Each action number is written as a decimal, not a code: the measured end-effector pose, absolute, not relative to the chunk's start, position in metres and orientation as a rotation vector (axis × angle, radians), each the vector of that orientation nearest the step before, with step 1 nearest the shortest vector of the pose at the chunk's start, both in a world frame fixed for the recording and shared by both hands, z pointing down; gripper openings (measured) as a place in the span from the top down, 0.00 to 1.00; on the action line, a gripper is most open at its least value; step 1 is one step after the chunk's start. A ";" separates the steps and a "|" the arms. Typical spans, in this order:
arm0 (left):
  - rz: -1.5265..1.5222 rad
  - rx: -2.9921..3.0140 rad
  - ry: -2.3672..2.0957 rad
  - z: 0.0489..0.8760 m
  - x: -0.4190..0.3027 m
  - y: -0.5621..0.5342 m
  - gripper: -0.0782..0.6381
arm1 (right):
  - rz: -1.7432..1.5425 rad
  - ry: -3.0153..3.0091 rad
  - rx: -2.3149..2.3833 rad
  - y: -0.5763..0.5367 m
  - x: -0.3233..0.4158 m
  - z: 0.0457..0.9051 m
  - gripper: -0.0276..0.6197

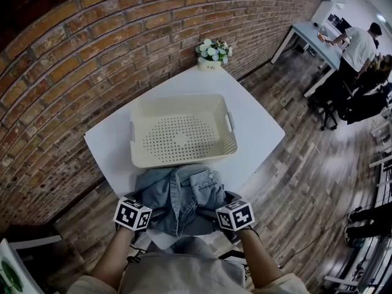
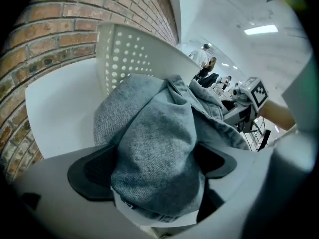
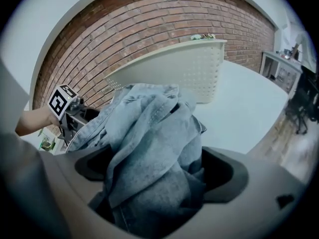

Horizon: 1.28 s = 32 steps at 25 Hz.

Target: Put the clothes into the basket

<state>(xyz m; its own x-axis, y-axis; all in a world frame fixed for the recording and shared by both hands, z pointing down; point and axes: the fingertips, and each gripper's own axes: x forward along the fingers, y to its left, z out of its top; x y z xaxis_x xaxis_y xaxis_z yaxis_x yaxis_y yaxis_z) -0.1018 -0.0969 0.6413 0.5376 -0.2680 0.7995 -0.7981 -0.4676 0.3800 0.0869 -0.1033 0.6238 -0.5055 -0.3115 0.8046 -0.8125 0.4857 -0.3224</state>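
A blue denim garment [image 1: 182, 193] lies bunched on the near edge of the white table [image 1: 257, 124], just in front of the empty cream perforated basket [image 1: 177, 100]. My left gripper [image 1: 144, 215] is at the garment's left side and my right gripper [image 1: 226, 215] at its right side. In the left gripper view the denim [image 2: 159, 133] fills the gap between widely spread jaws [image 2: 154, 169], and the basket [image 2: 124, 54] stands behind it. The right gripper view shows the same: denim [image 3: 149, 133] heaped between wide jaws [image 3: 159, 172], not visibly pinched. The fingertips are hidden under cloth.
A pot of white flowers [image 1: 213, 52] stands at the table's far corner against the brick wall [image 1: 73, 54]. A wooden floor surrounds the table. At the far right a person [image 1: 360, 41] stands by a desk with chairs.
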 end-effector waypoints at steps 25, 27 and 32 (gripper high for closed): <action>0.895 2.114 -0.653 0.631 -0.042 -0.087 0.53 | 1.022 -2.151 0.744 -0.099 0.061 0.626 0.30; 0.889 2.138 -0.686 0.628 -0.042 -0.086 0.54 | 0.972 -2.184 0.770 -0.098 0.061 0.621 0.32; 0.882 2.209 -0.787 0.617 -0.043 -0.085 0.59 | 0.851 -2.219 0.803 -0.095 0.061 0.607 0.40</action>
